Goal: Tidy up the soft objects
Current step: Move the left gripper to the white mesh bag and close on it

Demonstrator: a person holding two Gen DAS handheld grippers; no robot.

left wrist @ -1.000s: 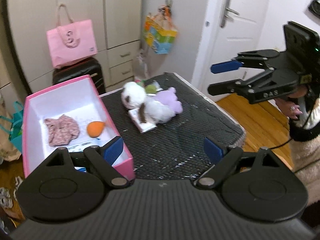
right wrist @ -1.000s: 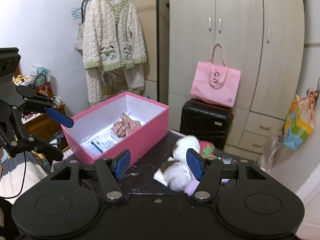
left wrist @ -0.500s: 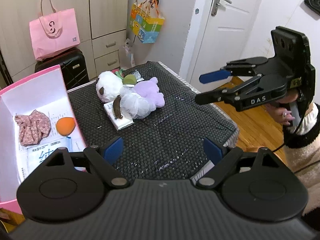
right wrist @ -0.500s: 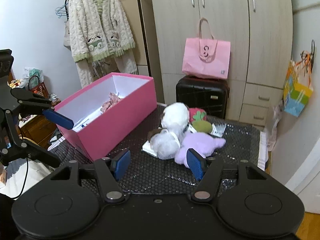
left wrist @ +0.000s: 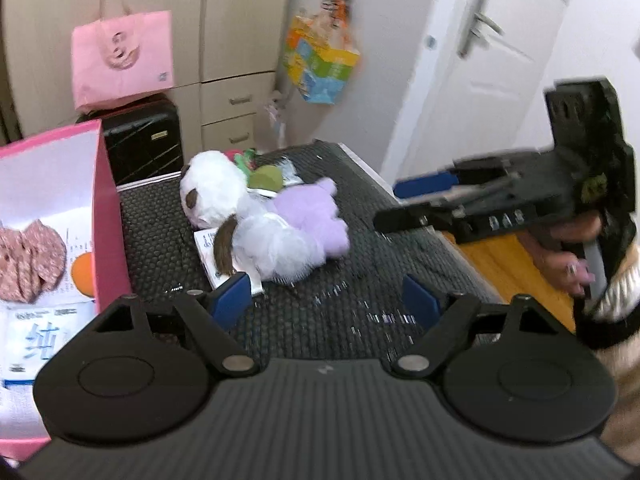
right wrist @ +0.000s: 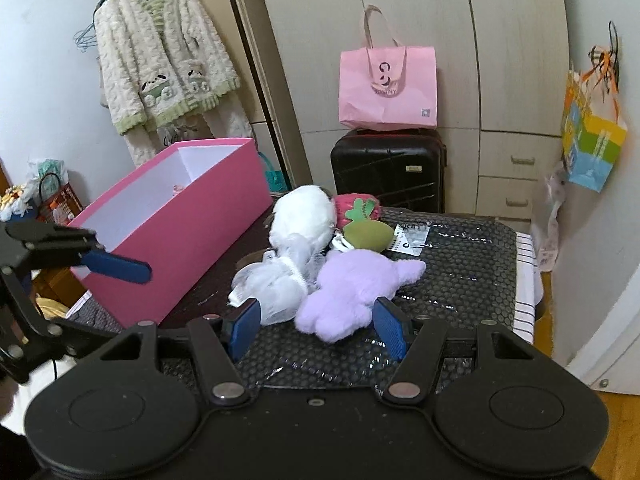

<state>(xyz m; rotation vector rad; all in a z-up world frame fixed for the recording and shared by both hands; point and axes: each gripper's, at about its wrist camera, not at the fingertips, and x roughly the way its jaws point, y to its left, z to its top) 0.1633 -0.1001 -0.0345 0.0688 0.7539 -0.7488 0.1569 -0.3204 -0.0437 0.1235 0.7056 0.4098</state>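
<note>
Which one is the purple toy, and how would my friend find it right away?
Find the big pink box on the black bumpy mat. Beside it lies a pile of soft toys; the purple toy is at the pile's near edge, touching a white mesh puff. It is the only lilac, fuzzy one there.

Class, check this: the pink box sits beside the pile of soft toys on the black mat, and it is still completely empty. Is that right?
Not quite. The pink box does sit beside the soft toys on the black mat, but it is not empty: the left wrist view shows a pinkish fabric piece and an orange item inside.
</note>
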